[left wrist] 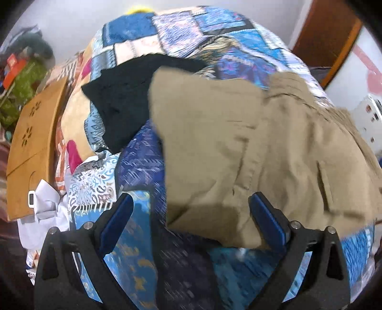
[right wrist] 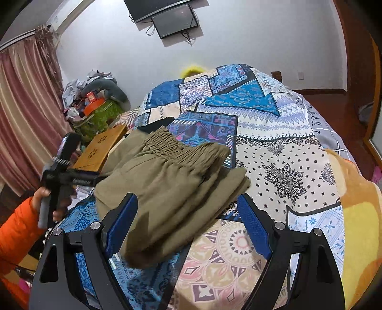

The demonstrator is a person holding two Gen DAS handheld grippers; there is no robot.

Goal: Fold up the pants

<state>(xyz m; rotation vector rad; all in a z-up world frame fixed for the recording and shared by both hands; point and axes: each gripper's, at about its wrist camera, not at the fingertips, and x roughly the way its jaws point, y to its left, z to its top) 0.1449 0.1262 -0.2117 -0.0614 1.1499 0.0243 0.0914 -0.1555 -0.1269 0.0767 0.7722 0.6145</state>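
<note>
Khaki pants (right wrist: 167,188) with an elastic waistband lie folded in layers on the patterned bedspread (right wrist: 281,147). They also show in the left wrist view (left wrist: 250,152), blurred. My left gripper (left wrist: 191,202) is open and empty, its blue pads either side of the pants' near edge. My right gripper (right wrist: 187,205) is open and empty, just above the pants' near corner. The left gripper (right wrist: 59,171) also appears at the left of the right wrist view, held by a hand with an orange sleeve.
A black garment (left wrist: 129,100) lies on the bed beyond the pants. A wooden lap table (left wrist: 35,143) stands at the bed's left edge, with white cloth (left wrist: 45,209) beside it. Clutter (right wrist: 95,100) is piled by the curtain. A screen (right wrist: 174,21) hangs on the wall.
</note>
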